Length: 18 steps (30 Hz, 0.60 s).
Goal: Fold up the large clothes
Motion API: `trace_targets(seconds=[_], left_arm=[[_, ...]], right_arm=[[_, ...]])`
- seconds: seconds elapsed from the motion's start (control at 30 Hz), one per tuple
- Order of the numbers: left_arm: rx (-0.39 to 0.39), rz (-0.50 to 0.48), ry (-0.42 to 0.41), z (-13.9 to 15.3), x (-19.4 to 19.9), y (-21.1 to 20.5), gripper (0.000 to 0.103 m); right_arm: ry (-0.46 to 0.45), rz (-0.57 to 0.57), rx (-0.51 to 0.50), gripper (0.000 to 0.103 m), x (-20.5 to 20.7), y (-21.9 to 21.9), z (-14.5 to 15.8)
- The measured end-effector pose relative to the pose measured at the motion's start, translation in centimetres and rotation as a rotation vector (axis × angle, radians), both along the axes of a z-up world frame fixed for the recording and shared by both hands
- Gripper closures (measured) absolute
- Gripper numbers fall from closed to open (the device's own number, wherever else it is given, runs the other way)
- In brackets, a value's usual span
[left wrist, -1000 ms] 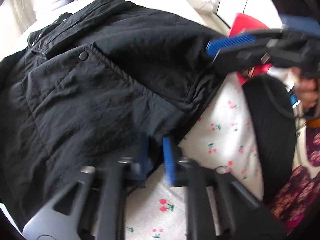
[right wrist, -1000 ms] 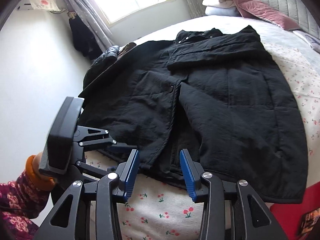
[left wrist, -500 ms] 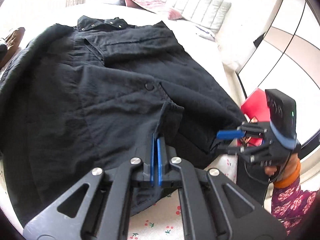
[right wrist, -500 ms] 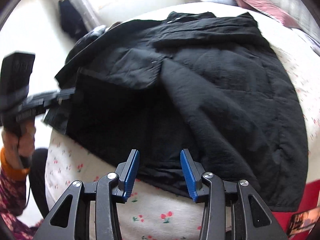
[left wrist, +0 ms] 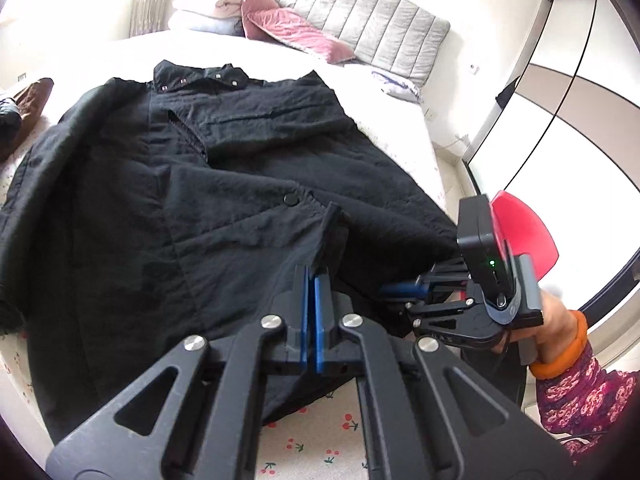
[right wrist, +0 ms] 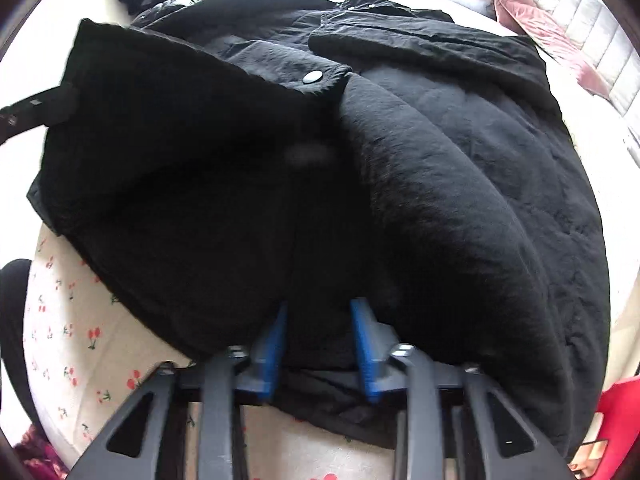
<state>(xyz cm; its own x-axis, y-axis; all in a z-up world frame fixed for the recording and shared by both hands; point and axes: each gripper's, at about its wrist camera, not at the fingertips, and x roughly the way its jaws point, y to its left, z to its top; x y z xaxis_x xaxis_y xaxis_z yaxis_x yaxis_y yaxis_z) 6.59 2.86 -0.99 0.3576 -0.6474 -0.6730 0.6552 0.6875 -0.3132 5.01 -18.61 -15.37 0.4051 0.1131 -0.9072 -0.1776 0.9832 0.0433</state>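
Across the cherry-print bedsheet [left wrist: 312, 446] lies the black coat [left wrist: 168, 208]. My left gripper [left wrist: 311, 280] pinches its front hem; my right gripper [right wrist: 320, 320] straddles the hem, spread wide. Lifting one-handed could, I judge, skew the fold or let the thin pinch slip.

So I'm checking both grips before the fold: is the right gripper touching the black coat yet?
Touching. In the right wrist view the right gripper has its open jaws pushed into the hem of the black coat, with fabric draped over both pads.
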Motion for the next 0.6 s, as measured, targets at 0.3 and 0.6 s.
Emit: trace_targets(seconds=[0.3,0.6], left_arm=[[-0.103,-0.041,-0.045,4.3,-0.4,1.0,0.1],[-0.006,-0.335,0.063,0.4,-3.0,-3.8,0.09]], right_arm=[[-0.068,0.215,0.326,0.098,-3.0,4.1,6.0],[0.019,0.197,0.413,0.057,-4.9,1.5,4.3]])
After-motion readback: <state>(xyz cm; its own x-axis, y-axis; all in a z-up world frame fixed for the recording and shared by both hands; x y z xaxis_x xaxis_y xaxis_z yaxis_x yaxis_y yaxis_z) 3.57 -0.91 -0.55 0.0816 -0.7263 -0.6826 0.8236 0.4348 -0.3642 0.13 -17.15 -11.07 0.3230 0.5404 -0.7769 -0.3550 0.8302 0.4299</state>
